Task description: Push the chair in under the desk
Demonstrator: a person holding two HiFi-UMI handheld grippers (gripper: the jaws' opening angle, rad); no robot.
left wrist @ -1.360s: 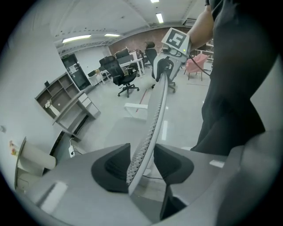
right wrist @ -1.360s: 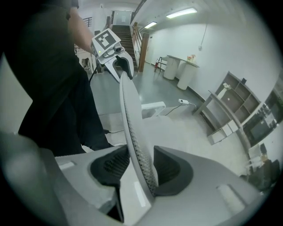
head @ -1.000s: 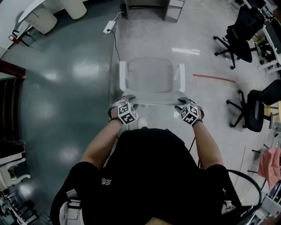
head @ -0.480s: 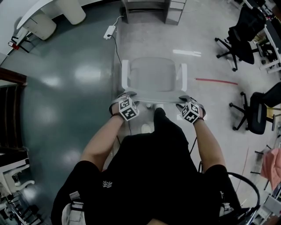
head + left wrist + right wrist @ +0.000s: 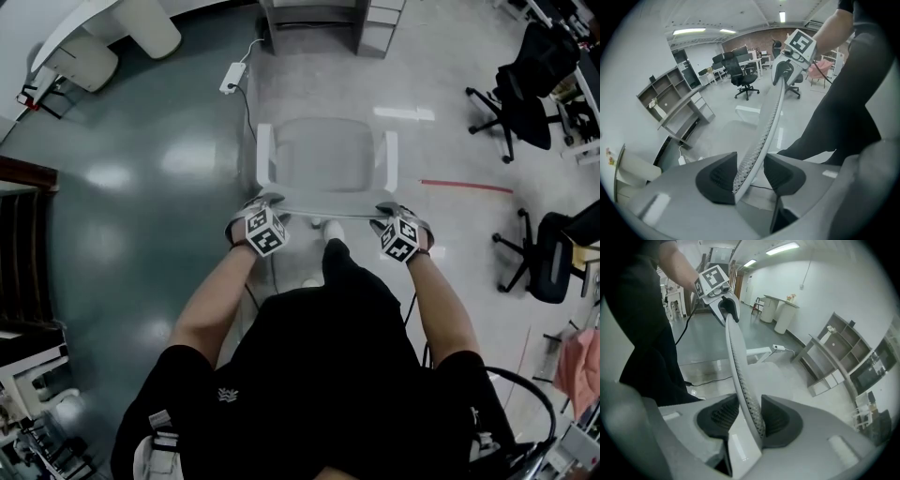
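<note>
Open floor surrounds the chair [image 5: 325, 157], left claw [image 5: 270, 202] and right claw [image 5: 384, 209] pinching its top edge.

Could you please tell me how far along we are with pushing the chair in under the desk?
Done: both grippers are clamped on the backrest of the chair, the left gripper near one end and the right gripper near the other. In hand: the person stands right behind it, facing the desk. Left: bare floor separates the two, so the chair has yet to roll under.
</note>
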